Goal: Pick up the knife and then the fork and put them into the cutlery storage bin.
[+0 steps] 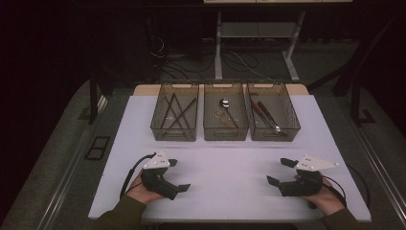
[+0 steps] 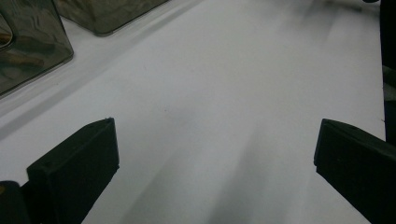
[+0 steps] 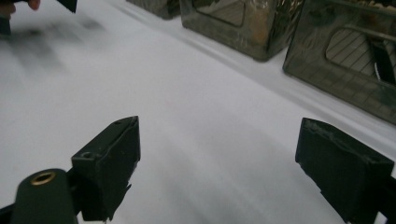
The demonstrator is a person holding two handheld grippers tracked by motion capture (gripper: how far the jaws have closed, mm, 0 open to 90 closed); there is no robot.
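Note:
My left gripper (image 1: 178, 175) rests low over the white table (image 1: 225, 167) at the front left, held in a hand, jaws wide apart with nothing between them. In the left gripper view the left gripper (image 2: 215, 154) frames bare white surface. At the front right my right gripper (image 1: 281, 171) is also held in a hand, open and empty. The right gripper view has the right gripper (image 3: 219, 158) over bare table, with the bins beyond. Three smoky clear bins stand in a row at the back: the left bin (image 1: 175, 111) with thin dark sticks, the middle bin (image 1: 225, 111) with a spoon (image 1: 225, 104), the right bin (image 1: 272, 112) with dark-handled utensils.
A broad bare stretch of white table lies between the grippers and the bins. The table's front edge runs just below both hands. Beyond the table are a dark floor, cables and the legs of a stand (image 1: 253, 43).

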